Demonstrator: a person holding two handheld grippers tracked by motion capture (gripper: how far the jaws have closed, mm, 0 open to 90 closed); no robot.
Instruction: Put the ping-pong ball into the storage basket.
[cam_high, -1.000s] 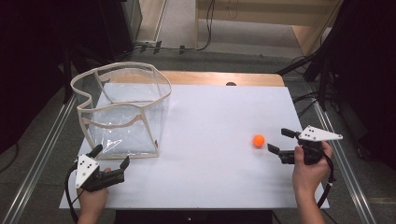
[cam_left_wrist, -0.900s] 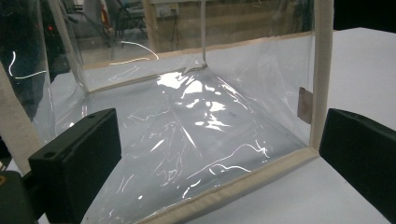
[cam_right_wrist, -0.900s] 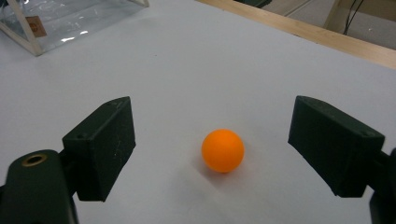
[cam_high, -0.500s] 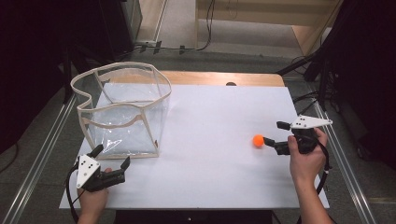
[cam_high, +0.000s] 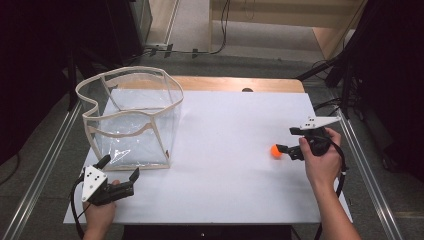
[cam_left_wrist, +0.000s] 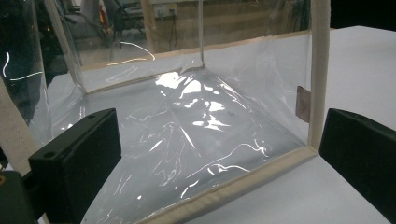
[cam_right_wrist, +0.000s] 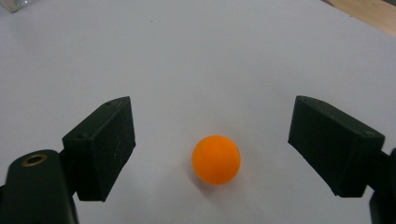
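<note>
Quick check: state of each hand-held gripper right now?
Left hand-held gripper: open, empty, facing the clear bag.
Right hand-held gripper: open around the orange ball, not gripping.

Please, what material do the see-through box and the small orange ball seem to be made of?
The box looks like thin clear plastic film: it is glossy, creased and throws bright reflections, and you see through its walls. Its edges carry a cream trim, probably fabric tape. The ball looks like smooth matte plastic, evenly orange with soft shading and no sharp highlight; whether it is hollow cannot be told.
</note>
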